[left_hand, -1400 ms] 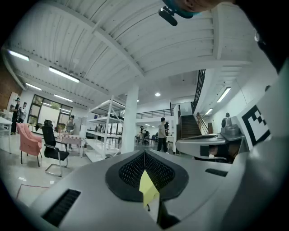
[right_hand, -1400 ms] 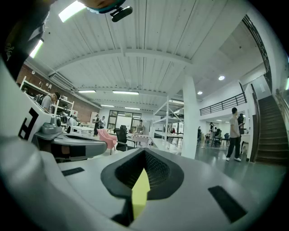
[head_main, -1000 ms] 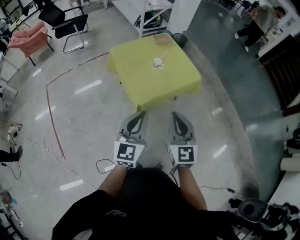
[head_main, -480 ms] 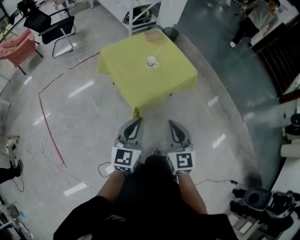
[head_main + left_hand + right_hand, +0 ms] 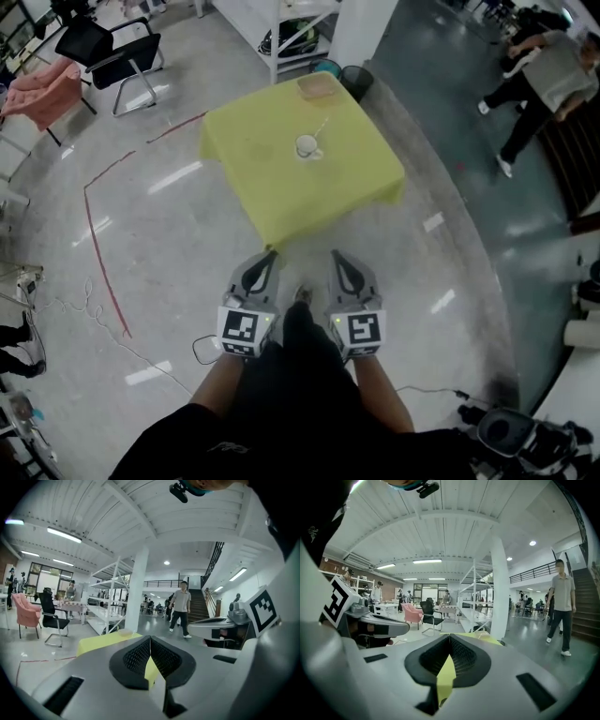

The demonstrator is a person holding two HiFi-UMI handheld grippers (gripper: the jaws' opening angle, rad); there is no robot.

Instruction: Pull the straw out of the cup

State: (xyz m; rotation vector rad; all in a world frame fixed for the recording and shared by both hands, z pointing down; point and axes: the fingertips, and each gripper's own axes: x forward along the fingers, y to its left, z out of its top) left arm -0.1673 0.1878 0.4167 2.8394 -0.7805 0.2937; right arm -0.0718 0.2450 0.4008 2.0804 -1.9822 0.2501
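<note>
Grey plastic left gripper (image 5: 265,255) and matching grey right gripper (image 5: 336,255) are held side by side low over the glossy concrete floor (image 5: 159,253). Each has its black ribbed pads (image 5: 136,656) shut tip to tip, gripping nothing. Well beyond them, on the square table draped in yellow cloth (image 5: 272,192), stands the small white cup (image 5: 307,146) with the thin pale straw (image 5: 321,125) leaning out of it.
</note>
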